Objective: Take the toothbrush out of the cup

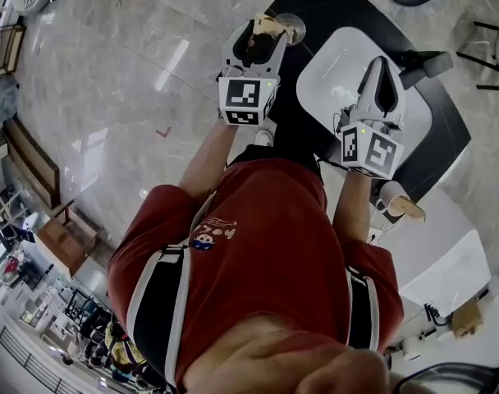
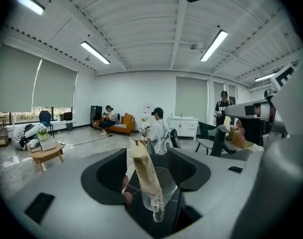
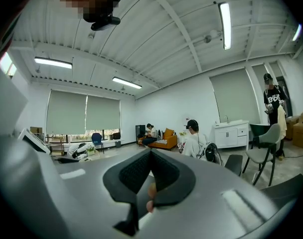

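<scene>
**Jaws: left pair apart around the cup, right pair closed on nothing**

Left gripper [image 2: 150,159] has its two dark jaws spread wide, and the cup [image 2: 165,189] stands between them. The pads do not press on it. Right gripper [image 3: 150,177] has its jaws together with nothing between them.

The toothbrush [image 2: 143,166] is in the cup. It looks like a flat, pale tan stick, wider at the top. It leans to the left and rises well above the rim. The cup is clear and rests on a black surface [image 1: 315,11].

The head view shows what the gripper views do not. The left gripper reaches toward the cup at the far edge of that black surface. The right gripper hangs over a white table [image 1: 336,68] to its right, well apart from the cup. The person wears a red shirt [image 1: 266,228].

The gripper views show the room instead: an orange sofa [image 2: 122,127] by the far wall, and people seated and standing near it.

In the head view the left gripper partly covers the cup, so only part of its rim and the tan tip show. The brush's bristles cannot be made out in any view.
</scene>
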### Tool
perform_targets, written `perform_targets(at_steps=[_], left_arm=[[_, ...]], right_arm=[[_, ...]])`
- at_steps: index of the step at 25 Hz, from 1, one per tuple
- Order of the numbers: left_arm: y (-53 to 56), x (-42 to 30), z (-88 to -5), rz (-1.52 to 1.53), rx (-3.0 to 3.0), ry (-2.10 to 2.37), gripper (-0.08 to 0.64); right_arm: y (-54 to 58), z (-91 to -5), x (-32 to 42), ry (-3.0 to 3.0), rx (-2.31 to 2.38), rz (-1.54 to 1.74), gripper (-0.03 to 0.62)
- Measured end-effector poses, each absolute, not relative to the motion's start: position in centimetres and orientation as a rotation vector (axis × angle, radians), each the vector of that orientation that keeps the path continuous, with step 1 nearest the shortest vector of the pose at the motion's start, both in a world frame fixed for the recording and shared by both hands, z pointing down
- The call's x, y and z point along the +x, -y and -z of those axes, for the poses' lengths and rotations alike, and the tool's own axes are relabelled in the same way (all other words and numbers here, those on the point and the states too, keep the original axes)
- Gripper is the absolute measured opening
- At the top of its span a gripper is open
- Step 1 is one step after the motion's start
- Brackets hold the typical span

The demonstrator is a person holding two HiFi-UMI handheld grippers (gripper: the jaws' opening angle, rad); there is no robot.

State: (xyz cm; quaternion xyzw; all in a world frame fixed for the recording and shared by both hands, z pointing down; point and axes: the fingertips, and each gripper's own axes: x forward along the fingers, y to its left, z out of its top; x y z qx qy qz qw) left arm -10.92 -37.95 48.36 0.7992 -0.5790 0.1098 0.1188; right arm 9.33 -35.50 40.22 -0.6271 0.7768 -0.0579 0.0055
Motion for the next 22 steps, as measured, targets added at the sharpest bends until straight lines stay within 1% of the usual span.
perform_targets(at_steps=[13,15,17,22], left_arm=[[39.2,-11.4,-51.3,-0.388,2.253,1.712,0.229],[39.2,-11.3,-51.6,-0.400,2.252,1.713,0.201],[39.3,-11.2,-51.8,-0.417,2.254,1.716,0.154],[39.3,-11.1,-51.9,-0.420,2.262,1.739,0.092]], right_arm=[[37.6,-42.1,9.5,-2.446,-1.955,0.247,0.009],[37.7,-42.3,9.4,-2.453,-1.953,0.251,0.009],[37.8,-42.5,9.4,-2.454,-1.954,0.256,0.009],[38.0,-42.8,9.4,-2.456,-1.955,0.261,0.009]])
